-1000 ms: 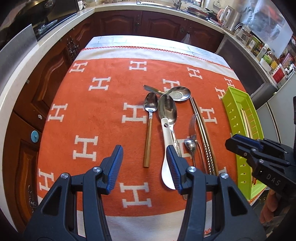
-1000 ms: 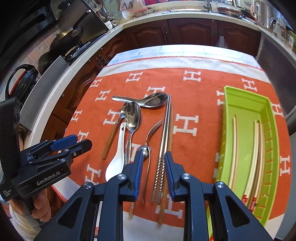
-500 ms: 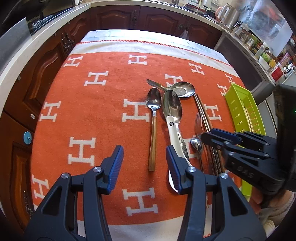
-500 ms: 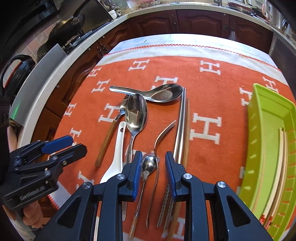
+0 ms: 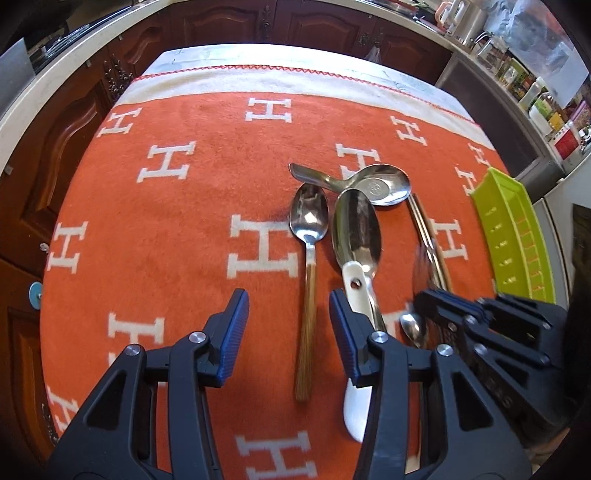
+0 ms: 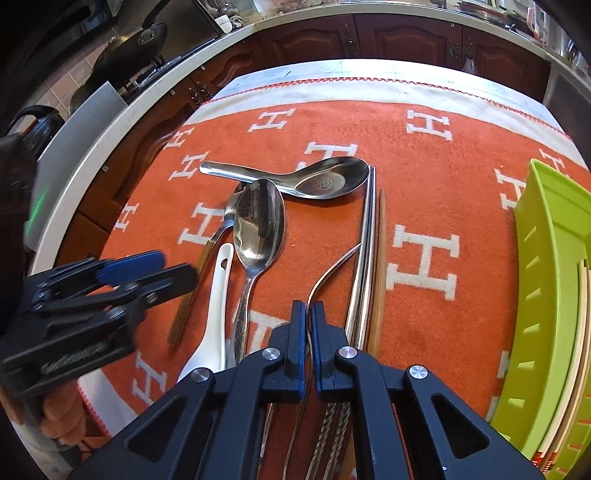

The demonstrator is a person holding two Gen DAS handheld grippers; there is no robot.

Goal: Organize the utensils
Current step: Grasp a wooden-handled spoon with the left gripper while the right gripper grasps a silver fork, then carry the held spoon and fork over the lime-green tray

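Utensils lie on an orange cloth: a wood-handled spoon (image 5: 307, 288), a big steel spoon (image 6: 256, 225) over a white ceramic spoon (image 6: 212, 314), a steel soup spoon (image 6: 317, 179), metal chopsticks (image 6: 365, 254), a wooden chopstick (image 6: 380, 266) and a fork (image 6: 332, 269). My right gripper (image 6: 308, 317) is shut on the fork's handle, its tines pointing away. It also shows in the left wrist view (image 5: 443, 306). My left gripper (image 5: 288, 325) is open and empty, straddling the wood-handled spoon's handle from above.
A lime green utensil tray (image 6: 546, 295) holding chopsticks stands at the cloth's right edge. Dark wood cabinets (image 5: 221, 26) and a counter ring the table. Pans (image 6: 125, 51) sit on the stove at the far left.
My right gripper has moved forward and closed on the fork, which it straddled open before. My left gripper has moved forward and right, over the wood-handled spoon.
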